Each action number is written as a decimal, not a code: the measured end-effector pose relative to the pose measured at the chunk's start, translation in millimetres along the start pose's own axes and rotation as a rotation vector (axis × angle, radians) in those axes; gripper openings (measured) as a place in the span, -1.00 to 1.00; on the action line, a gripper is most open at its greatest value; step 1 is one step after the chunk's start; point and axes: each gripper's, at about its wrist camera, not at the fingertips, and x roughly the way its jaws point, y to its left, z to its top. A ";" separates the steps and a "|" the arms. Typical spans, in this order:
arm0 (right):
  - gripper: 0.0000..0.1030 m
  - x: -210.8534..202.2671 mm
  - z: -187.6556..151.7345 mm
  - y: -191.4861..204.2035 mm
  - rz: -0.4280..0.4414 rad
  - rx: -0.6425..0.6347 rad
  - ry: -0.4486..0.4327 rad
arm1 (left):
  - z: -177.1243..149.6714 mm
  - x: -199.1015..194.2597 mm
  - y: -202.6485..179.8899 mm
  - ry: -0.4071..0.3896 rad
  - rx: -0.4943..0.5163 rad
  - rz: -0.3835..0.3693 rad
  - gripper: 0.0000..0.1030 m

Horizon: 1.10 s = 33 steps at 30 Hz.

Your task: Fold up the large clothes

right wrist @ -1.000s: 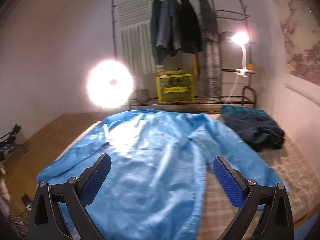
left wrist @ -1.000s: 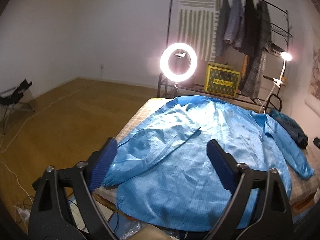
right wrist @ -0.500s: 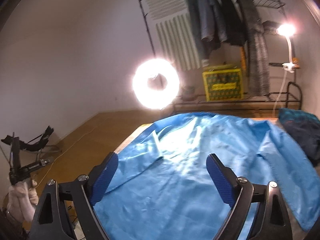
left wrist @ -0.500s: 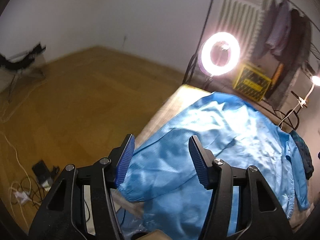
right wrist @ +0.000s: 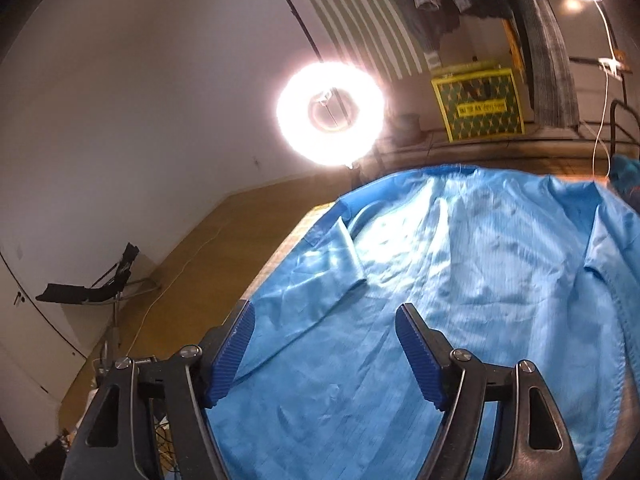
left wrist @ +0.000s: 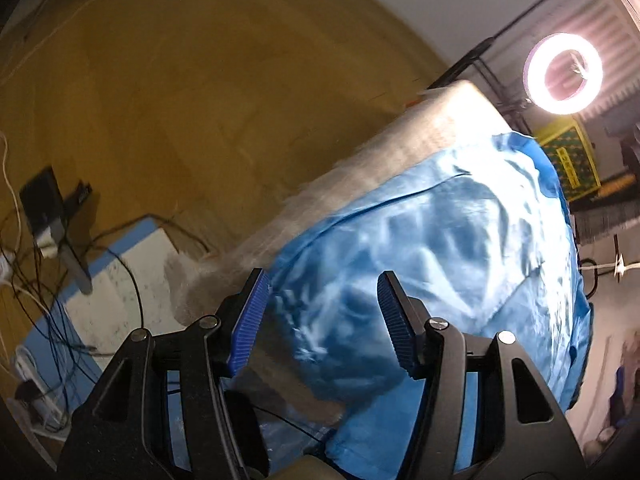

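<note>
A large shiny blue garment (left wrist: 460,240) lies spread flat on the bed (left wrist: 420,136), one sleeve folded in along its left side (right wrist: 320,280). My left gripper (left wrist: 322,280) points steeply down over the garment's near left edge by the bed's corner. It is open, and the cloth under its fingers is blurred and not pinched. My right gripper (right wrist: 324,312) hovers over the left part of the garment (right wrist: 460,280) near the sleeve. Its jaws are closing, with only the cloth below and nothing pressed between the pads.
A bright ring light (right wrist: 330,112) stands behind the bed beside a yellow crate (right wrist: 478,106) and a rack of hanging clothes. A dark folded garment (right wrist: 624,168) lies at the bed's far right. Cables and a white box (left wrist: 120,280) cover the wooden floor at left.
The left gripper has swung down and left to the bed's near corner, rolling, and its jaws have narrowed. The right gripper has shifted left over the garment, its jaws narrowing.
</note>
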 end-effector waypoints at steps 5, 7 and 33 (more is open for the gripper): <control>0.47 18.3 -6.9 -0.8 -0.002 0.008 0.053 | 1.9 21.1 6.6 0.053 -0.013 -0.003 0.12; 0.47 23.3 -9.1 2.9 -0.016 -0.016 0.060 | 3.7 24.9 5.3 0.052 -0.011 0.006 -0.29; 0.48 199.5 -44.6 78.5 0.115 0.002 0.409 | 5.4 15.7 23.7 0.064 -0.126 -0.112 0.28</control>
